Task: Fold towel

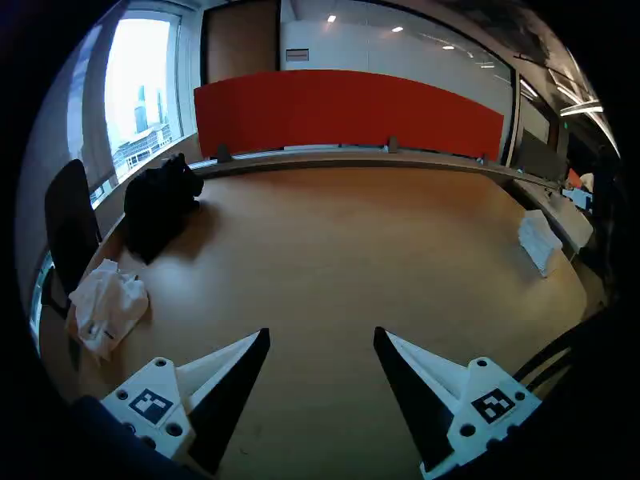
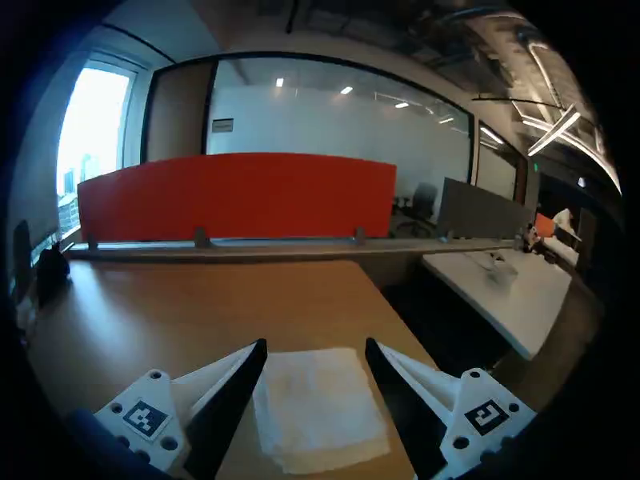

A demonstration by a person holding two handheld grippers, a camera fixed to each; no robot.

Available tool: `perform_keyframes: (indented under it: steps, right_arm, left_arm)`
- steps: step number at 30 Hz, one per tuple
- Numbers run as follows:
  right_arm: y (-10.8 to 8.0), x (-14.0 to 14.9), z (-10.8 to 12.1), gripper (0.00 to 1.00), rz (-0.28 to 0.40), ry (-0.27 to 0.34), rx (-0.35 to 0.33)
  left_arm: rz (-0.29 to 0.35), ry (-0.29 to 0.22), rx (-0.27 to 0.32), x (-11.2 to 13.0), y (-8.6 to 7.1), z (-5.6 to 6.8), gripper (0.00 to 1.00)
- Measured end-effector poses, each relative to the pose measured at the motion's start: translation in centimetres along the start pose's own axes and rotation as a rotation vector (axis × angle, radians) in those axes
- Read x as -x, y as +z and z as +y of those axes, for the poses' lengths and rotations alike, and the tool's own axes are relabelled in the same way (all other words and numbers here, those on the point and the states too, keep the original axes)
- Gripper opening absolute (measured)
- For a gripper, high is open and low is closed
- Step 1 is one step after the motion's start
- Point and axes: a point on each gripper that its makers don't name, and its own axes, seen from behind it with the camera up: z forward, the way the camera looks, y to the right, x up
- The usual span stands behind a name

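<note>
Folded white towel [image 2: 320,408] lies in a neat square stack at 6 o'clock on the wooden desk [image 2: 200,304], between the right gripper's [image 2: 314,346] wide-open, empty fingers. Left gripper [image 1: 320,331] hangs equally open, empty; crumpled white cloth [image 1: 108,304] at 9 o'clock.

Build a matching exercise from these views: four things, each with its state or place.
Things:
1. folded white towel
2. crumpled white cloth
3. black bag
4. red partition

Descriptions:
A. stands along the far edge of the desk
B. bunched in a heap
C. lies flat, neatly squared
D. sits on the desk by the window

Pairs: 1-C; 2-B; 3-D; 4-A
</note>
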Motion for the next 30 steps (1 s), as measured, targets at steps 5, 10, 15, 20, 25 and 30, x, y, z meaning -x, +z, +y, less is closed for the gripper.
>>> perform_keyframes:
  steps: [5,10,15,20,25,30]
  right_arm:
    - [-0.1,-2.4,-0.9,0.95,0.083,0.023,-0.007]
    - [-0.7,-6.0,-1.9,0.95,0.200,0.068,-0.029]
    - [-1.1,-8.4,-3.4,0.96,0.276,0.075,-0.068]
    - [-1.1,-9.2,-4.7,0.95,0.281,0.050,-0.090]
    - [-1.2,-9.3,-6.1,0.96,0.275,0.033,-0.106]
    - [-1.3,-9.2,-7.3,0.96,0.261,0.023,-0.119]
  left_arm:
    - [0.001,0.000,-0.001,0.0,0.1,0.0,0.97]
    - [0.002,-0.004,-0.003,0.0,0.2,0.0,0.96]
    - [0.010,-0.007,-0.003,-0.4,0.4,-0.2,0.96]
    - [0.026,-0.011,-0.006,-1.1,0.8,-0.5,0.97]
    - [0.074,-0.025,-0.011,-2.8,0.9,-1.0,0.96]
    - [0.143,-0.029,-0.030,-5.4,1.1,-2.1,0.96]
